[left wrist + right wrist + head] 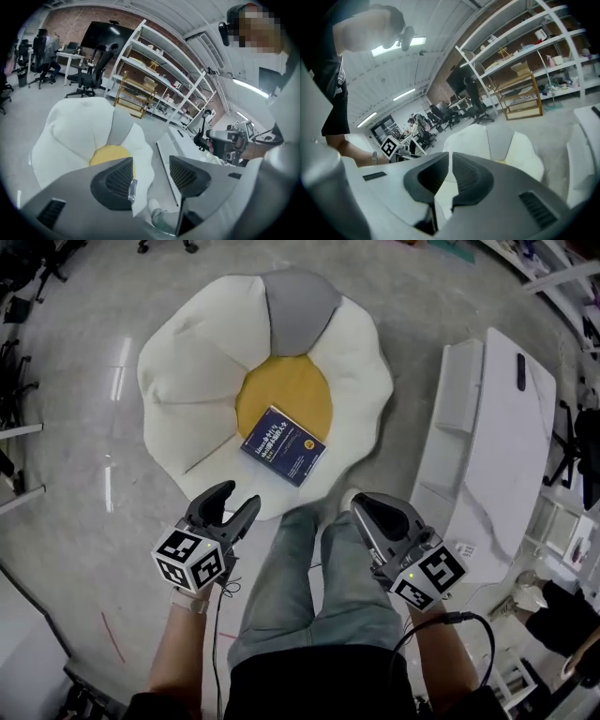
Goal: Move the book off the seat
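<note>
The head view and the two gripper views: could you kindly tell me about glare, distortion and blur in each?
Head view: even light, streaks of glare on the glossy floor left of the seat, the book sharp. Left gripper view: strong fisheye, dark round border, shelves bowed. Right gripper view: same fisheye, ceiling lights blown out.

The floor [84,409] is grey and shiny, with pale reflections of light. At the far end stands a red brick wall [65,21] with a big dark screen [101,35] on it. Tall white shelves [164,70] run along one side, and a low yellow rack [136,93] stands before them. Black office chairs [91,75] stand near a white desk [70,56]. Long lamps [404,95] shine on the ceiling [422,70].
</note>
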`<state>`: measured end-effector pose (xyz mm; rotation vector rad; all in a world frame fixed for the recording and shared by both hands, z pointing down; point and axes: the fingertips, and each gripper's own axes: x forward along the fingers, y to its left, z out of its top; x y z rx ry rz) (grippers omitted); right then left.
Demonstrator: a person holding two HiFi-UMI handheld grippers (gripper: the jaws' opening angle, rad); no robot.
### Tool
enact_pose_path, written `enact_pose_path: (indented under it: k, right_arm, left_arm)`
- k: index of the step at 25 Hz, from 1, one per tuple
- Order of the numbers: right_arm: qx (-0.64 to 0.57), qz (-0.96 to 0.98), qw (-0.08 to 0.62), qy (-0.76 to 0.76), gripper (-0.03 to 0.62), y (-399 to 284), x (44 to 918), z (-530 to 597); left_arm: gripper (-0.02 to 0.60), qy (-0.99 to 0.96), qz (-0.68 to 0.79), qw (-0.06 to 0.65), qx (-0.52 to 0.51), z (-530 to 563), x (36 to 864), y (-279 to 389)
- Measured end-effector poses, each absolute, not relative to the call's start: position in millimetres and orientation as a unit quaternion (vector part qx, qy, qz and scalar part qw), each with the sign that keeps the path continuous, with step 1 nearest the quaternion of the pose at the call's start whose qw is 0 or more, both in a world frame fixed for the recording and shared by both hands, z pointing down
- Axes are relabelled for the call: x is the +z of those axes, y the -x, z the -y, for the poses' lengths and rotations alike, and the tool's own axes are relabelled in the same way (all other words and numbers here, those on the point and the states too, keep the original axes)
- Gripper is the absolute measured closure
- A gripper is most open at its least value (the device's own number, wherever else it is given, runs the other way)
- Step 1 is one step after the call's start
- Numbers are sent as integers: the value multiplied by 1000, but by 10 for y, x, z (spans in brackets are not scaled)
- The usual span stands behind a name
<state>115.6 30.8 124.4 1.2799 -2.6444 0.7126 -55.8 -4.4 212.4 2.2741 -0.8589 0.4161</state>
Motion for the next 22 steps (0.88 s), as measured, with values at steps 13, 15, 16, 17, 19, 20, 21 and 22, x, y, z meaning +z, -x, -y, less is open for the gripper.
enact_pose_path:
  k: [13,15,16,17,19,20,21,22]
  right_arm:
    - [306,839,93,-440,576,-1240,3138,-128]
    - [321,831,89,-446,569,-1283,3383,-109]
    - [330,827,89,-447,563,-1292,3517,-105]
    - [339,824,90,-445,555,-1292,3659,-104]
    - [357,819,96,-439,530,-1267,3954,-103]
    - [365,817,100,-435,517,-1245,4100,-104]
    - [374,814,102,-433,509,-1221,4246,-104]
    - [383,810,104,-432,499,-1199,4392,-102]
  left_arm:
    - [309,-866,289,328,243,749,3891,547]
    - [297,-865,282,323,260,894,4150,537]
    - [295,-865,277,319,269,968,4278,532]
    - [295,-866,274,313,279,1045,4405,530]
    - [293,-864,270,302,299,1194,4658,541]
    - [291,-862,269,300,307,1260,4787,555]
    - [291,-859,268,302,315,1317,4918,573]
    - [287,-856,265,306,322,1367,5049,594]
